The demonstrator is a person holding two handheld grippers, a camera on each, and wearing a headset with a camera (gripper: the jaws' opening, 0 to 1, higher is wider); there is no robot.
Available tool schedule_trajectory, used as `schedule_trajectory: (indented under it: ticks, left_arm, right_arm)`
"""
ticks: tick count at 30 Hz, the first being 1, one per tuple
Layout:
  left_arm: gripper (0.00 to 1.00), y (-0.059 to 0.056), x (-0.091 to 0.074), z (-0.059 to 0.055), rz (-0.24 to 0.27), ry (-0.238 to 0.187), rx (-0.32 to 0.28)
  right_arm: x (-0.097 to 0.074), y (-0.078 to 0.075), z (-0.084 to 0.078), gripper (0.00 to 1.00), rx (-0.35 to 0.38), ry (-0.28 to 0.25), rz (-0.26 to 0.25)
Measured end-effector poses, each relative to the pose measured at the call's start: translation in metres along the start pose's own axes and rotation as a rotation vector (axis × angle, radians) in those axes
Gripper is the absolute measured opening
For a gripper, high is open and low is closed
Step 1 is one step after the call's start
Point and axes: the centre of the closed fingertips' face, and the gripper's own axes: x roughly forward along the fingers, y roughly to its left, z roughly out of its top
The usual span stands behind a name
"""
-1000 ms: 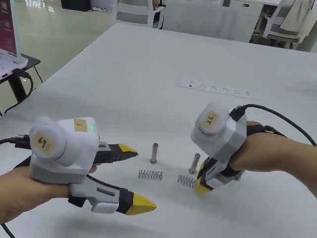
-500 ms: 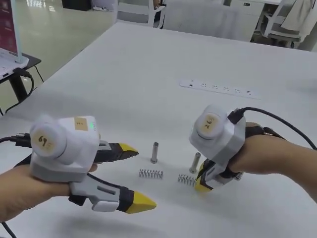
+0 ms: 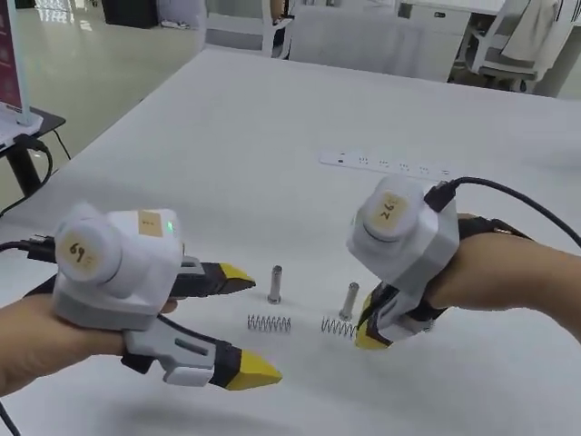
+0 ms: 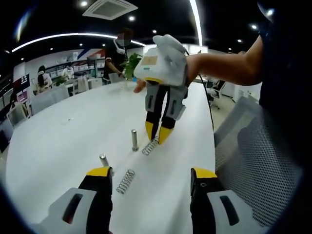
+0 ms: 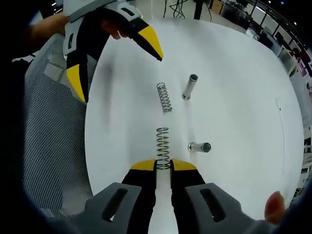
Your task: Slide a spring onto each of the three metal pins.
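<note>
Still clamped as a second ago: right hand-held gripper (image 5: 163,165) pinching spring (image 5: 163,144) by its end near counter's (image 3: 272,163) near edge, axis straight ahead, pin (image 5: 200,146) just beside. Left hand-held gripper (image 4: 152,172) spread, farther off.

Open-plan office. A large white table (image 3: 272,136) carries a white power strip (image 3: 386,166) near its far side. Beyond the table's far edge stand pale office chairs (image 3: 513,45); to the table's left lies a glossy floor (image 3: 82,64). A mesh-backed chair (image 4: 253,146) sits at the table's near edge. Above the table are a ceiling air vent (image 4: 109,8), recessed spotlights (image 4: 131,18) and a curved light strip (image 4: 63,35). Past the table's end are a potted plant (image 4: 130,62) and people (image 4: 45,80) among more chairs.
</note>
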Motion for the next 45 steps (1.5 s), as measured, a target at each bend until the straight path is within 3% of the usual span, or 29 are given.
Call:
schedule_trajectory:
  ticks: [14,25,45]
  left_arm:
    - [0.52,-0.009,0.015,0.024,-0.055,0.007,0.076]
    - [0.37,-0.013,0.022,0.037,-0.077,-0.005,0.119]
    - [0.16,-0.02,0.031,0.032,-0.083,-0.035,0.163]
  right_arm:
    - [-0.021,0.015,0.014,0.08,-0.024,-0.02,0.009]
    - [-0.036,0.025,0.028,0.08,-0.07,-0.035,0.003]
    - [-0.041,0.032,0.032,0.08,-0.12,-0.029,0.001]
